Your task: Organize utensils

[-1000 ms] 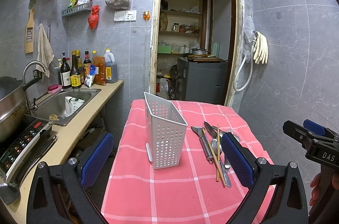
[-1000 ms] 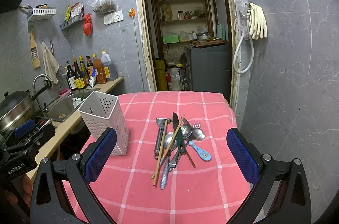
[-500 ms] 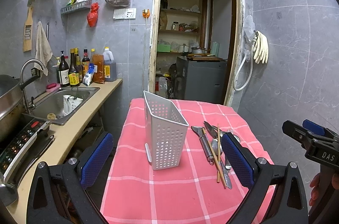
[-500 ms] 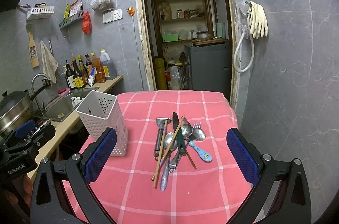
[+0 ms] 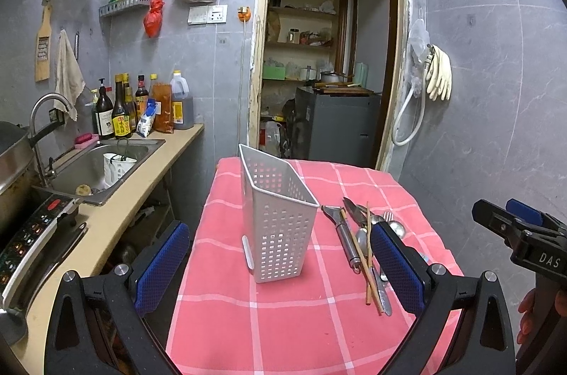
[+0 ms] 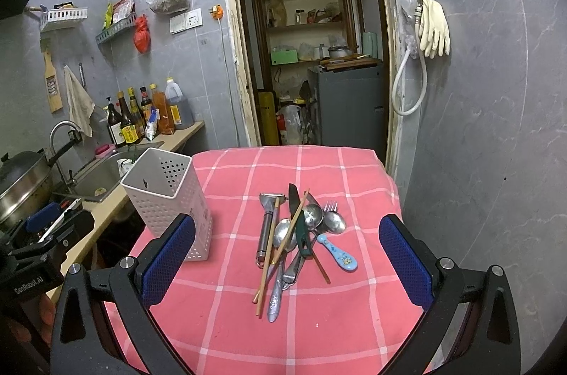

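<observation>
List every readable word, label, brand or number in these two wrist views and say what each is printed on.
"DAS": white letters on the black right gripper body, cut off at the frame edge.
"GenRobot.AI": white letters on the black left gripper body.
Labels on the dark sauce bottles by the steel sink: too small to read.

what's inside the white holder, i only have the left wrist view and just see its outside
Observer: In the right wrist view the white holder looks empty as far as its open top shows.

Operator: my finger hides part of the pile, what's there

Observer: A small blue-handled spoon lies at the pile's right edge.

Operator: anything crossing the pile

Observer: One chopstick lies slanted across the spoons, over the dark-handled knife.

Operator: right gripper holding anything

Observer: No, the right gripper is open above the pile, touching nothing.
</observation>
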